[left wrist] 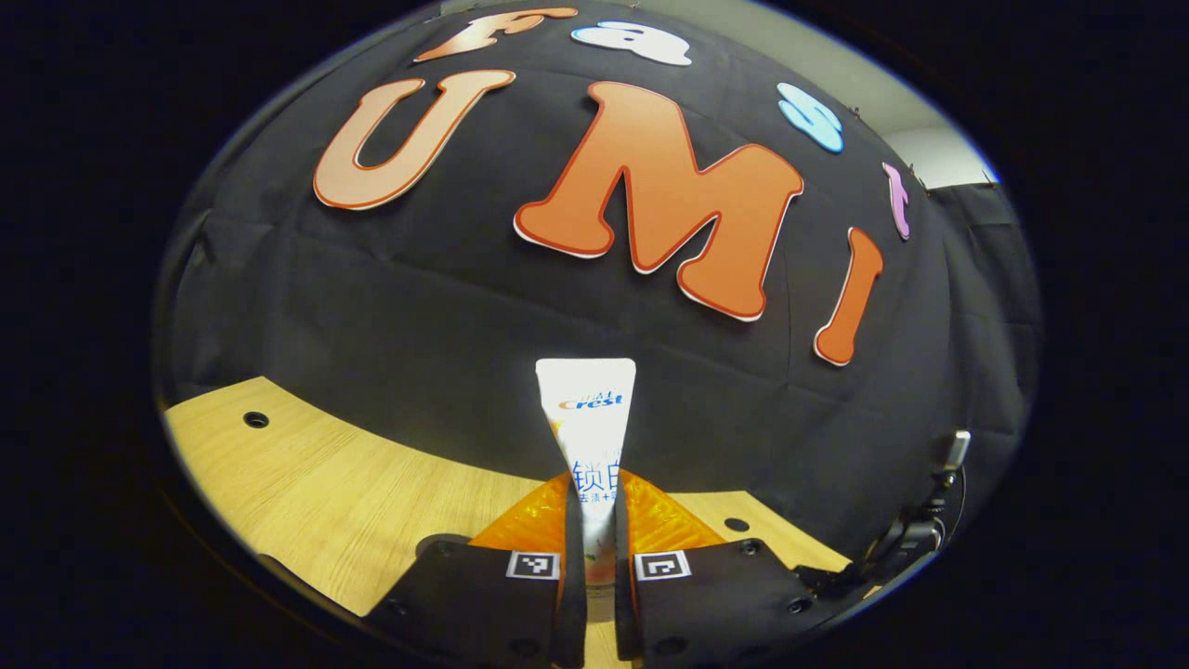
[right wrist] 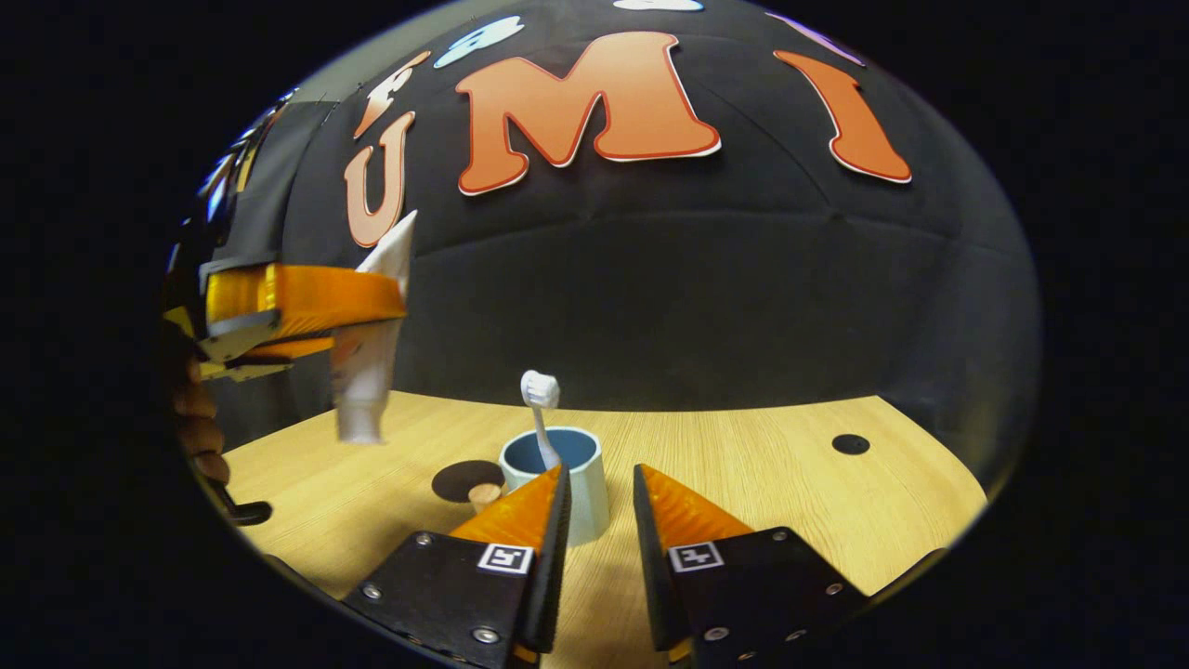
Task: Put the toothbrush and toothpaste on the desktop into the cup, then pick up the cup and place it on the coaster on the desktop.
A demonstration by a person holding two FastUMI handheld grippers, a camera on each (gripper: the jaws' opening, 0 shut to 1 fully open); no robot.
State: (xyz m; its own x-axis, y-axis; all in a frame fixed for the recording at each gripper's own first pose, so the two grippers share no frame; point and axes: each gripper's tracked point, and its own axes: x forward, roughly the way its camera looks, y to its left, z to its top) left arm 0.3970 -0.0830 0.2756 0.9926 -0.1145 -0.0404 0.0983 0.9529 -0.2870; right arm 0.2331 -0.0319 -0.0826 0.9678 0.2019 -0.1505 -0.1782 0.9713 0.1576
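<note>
Between the two fingers at the bottom of the left gripper view stands the toothpaste [left wrist: 589, 437], a white tube with blue lettering and an orange patch low down. The left gripper [left wrist: 594, 557] is clamped on its lower part, both fingers pressing its sides, and the wide flat crimped end points up against the black cloth wall [left wrist: 372, 307]. The tube is lifted clear of the desk [left wrist: 307, 474], a pale wood-grain top with a round dark hole near its far left corner. At the right edge of the desk a dark cable and a small metal clip [left wrist: 955, 451] show.

In the right gripper view, the right gripper [right wrist: 599, 502] has its fingers apart with nothing between them, low over the near side of the desk. Just beyond the fingertips stands the cup [right wrist: 557, 483], pale outside and blue inside, upright near the middle of the desk. The toothbrush [right wrist: 541, 409] leans in it, white bristle head up above the rim. Just left of the cup lie a dark round coaster [right wrist: 462, 480] flat on the wood and a small cork-coloured piece [right wrist: 484, 494], close beside the cup's base. At the far left, the left gripper hangs above the desk's left side with the tube held upright in it, cap end down, and a hand [right wrist: 190, 409] behind it.
</note>
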